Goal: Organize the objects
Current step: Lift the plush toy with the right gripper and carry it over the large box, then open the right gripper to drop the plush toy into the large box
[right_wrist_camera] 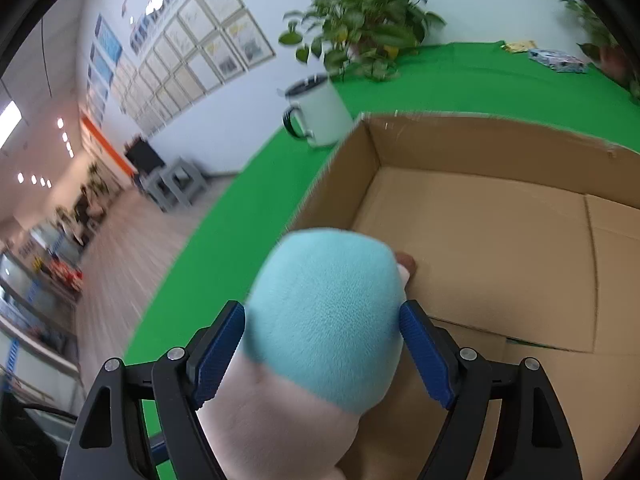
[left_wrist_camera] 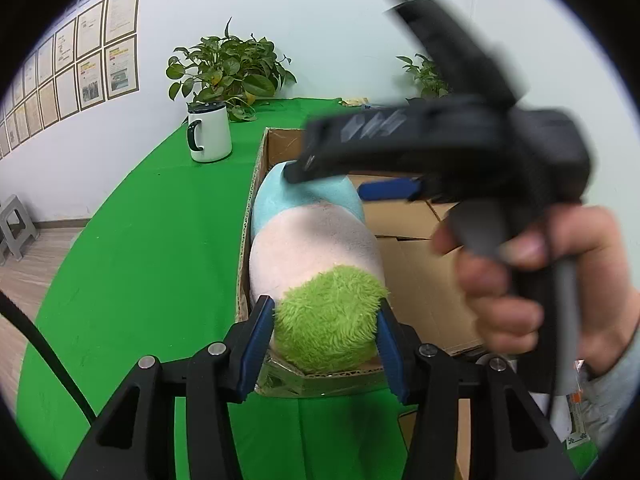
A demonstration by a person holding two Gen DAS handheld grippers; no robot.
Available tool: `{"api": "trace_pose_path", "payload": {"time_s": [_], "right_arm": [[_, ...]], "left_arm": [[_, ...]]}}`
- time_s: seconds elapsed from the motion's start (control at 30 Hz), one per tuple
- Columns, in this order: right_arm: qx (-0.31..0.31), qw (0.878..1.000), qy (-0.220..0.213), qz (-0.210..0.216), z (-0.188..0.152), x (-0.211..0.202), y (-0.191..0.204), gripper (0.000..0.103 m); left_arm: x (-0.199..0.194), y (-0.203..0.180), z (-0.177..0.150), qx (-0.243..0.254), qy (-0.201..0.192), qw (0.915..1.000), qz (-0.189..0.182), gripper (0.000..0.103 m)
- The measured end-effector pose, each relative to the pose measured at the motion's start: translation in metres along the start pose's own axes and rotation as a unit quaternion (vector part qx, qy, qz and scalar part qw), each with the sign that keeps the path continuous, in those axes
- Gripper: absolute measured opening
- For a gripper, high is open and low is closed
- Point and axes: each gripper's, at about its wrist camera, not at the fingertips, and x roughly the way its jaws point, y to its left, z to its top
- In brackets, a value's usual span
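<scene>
Left wrist view: both tools, left tool (left_wrist_camera: 325,330) and right tool (right_wrist_camera: 322,354), pinch the plush toy (left_wrist_camera: 312,248) over the box (right_wrist_camera: 480,240). Next likely lowering, then letting go.

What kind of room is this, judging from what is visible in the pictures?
Probably an office or lab area used for recording. The wall carries rows of framed documents, a table is covered in green cloth like a filming backdrop, and potted plants stand at its far edge.
</scene>
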Motion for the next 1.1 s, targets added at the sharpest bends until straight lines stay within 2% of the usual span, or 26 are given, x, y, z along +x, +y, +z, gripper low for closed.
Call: {"api": "trace_pose_path", "payload": {"time_s": [0.03, 0.1, 0.2, 0.33, 0.47, 0.5, 0.57, 0.63, 0.73, 0.9, 1.03, 1.1], "right_arm": [[0.007, 1.000, -0.016, 0.004, 0.002, -0.016, 0.001, 0.083], [0.012, 0.999, -0.038, -0.005, -0.002, -0.042, 0.003, 0.097], [0.006, 0.997, -0.072, -0.035, -0.016, -0.085, 0.011, 0.102], [-0.005, 0.991, -0.109, -0.077, -0.055, -0.147, 0.020, 0.102], [0.021, 0.987, -0.123, -0.098, -0.100, -0.191, 0.011, 0.102], [0.025, 0.986, -0.126, -0.105, -0.113, -0.199, 0.008, 0.102], [0.033, 0.981, -0.128, -0.143, -0.141, -0.211, 0.008, 0.102], [0.028, 0.981, -0.121, -0.148, -0.167, -0.219, 0.012, 0.102], [0.028, 0.977, -0.121, -0.172, -0.195, -0.226, 0.016, 0.102], [0.016, 0.966, -0.121, -0.229, -0.246, -0.255, 0.014, 0.102], [0.033, 0.959, -0.125, -0.254, -0.270, -0.280, 0.000, 0.102], [0.038, 0.959, -0.123, -0.254, -0.274, -0.285, -0.005, 0.102]], "left_arm": [[-0.001, 0.000, 0.000, -0.001, 0.000, 1.0000, 0.002, 0.050], [-0.004, -0.002, 0.001, 0.002, -0.005, 1.0000, 0.007, 0.050], [-0.011, -0.004, 0.001, 0.009, -0.010, 0.9998, 0.015, 0.050], [-0.037, -0.001, 0.002, -0.009, -0.034, 0.9993, 0.009, 0.059], [-0.067, -0.004, -0.003, -0.007, -0.071, 0.9974, 0.015, 0.068], [-0.075, -0.007, -0.005, -0.005, -0.083, 0.9963, 0.022, 0.069], [-0.089, -0.014, -0.010, -0.003, -0.109, 0.9937, 0.027, 0.079], [-0.099, -0.024, -0.016, -0.001, -0.127, 0.9912, 0.036, 0.081], [-0.105, -0.039, -0.021, 0.011, -0.129, 0.9908, 0.037, 0.081], [-0.116, -0.060, -0.042, 0.014, -0.121, 0.9925, 0.000, 0.081], [-0.121, -0.074, -0.050, 0.016, -0.114, 0.9933, -0.004, 0.081], [-0.122, -0.078, -0.053, 0.016, -0.109, 0.9938, -0.015, 0.081]]}}
